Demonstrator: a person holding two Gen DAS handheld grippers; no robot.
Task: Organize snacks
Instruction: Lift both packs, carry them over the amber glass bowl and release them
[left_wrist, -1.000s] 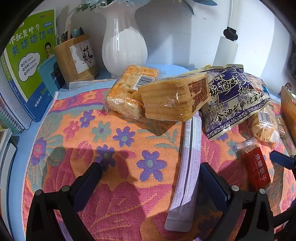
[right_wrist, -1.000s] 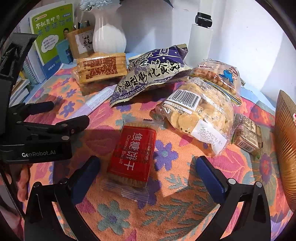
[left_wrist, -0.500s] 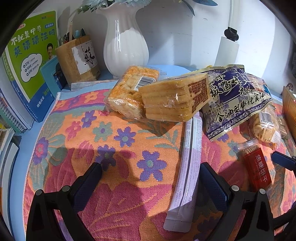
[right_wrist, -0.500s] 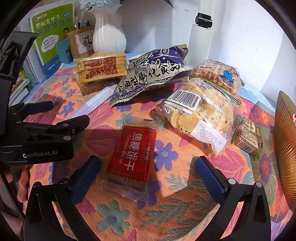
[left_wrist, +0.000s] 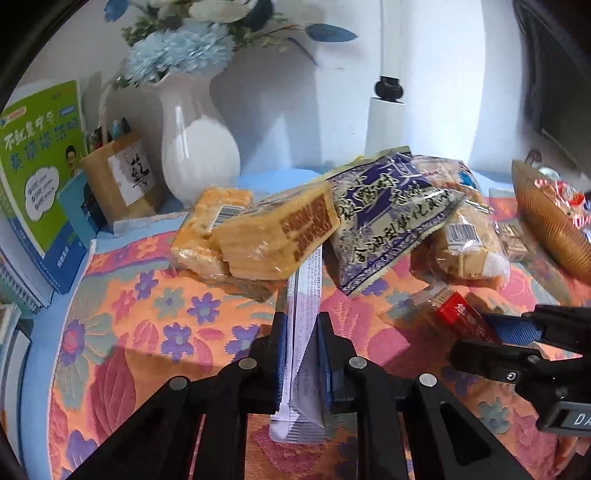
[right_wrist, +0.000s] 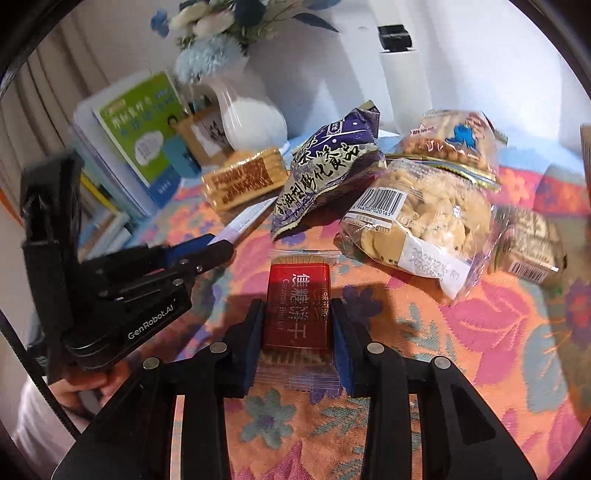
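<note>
Left gripper (left_wrist: 301, 345) — fingers pinch the long white sachet (left_wrist: 302, 354) at lower centre of the left wrist view; its far end runs under the wafer pack (left_wrist: 280, 236). Right gripper (right_wrist: 297, 332) — fingers clamp the red caramel biscuit pack (right_wrist: 297, 306) at centre frame, on the floral cloth (right_wrist: 480, 332). Purple snack bag (right_wrist: 325, 166) lies above it.

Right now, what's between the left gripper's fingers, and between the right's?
Left gripper: the long white sachet, clamped, seen in the left wrist view. Right gripper: the red caramel biscuit pack, seen in the right wrist view.
</note>
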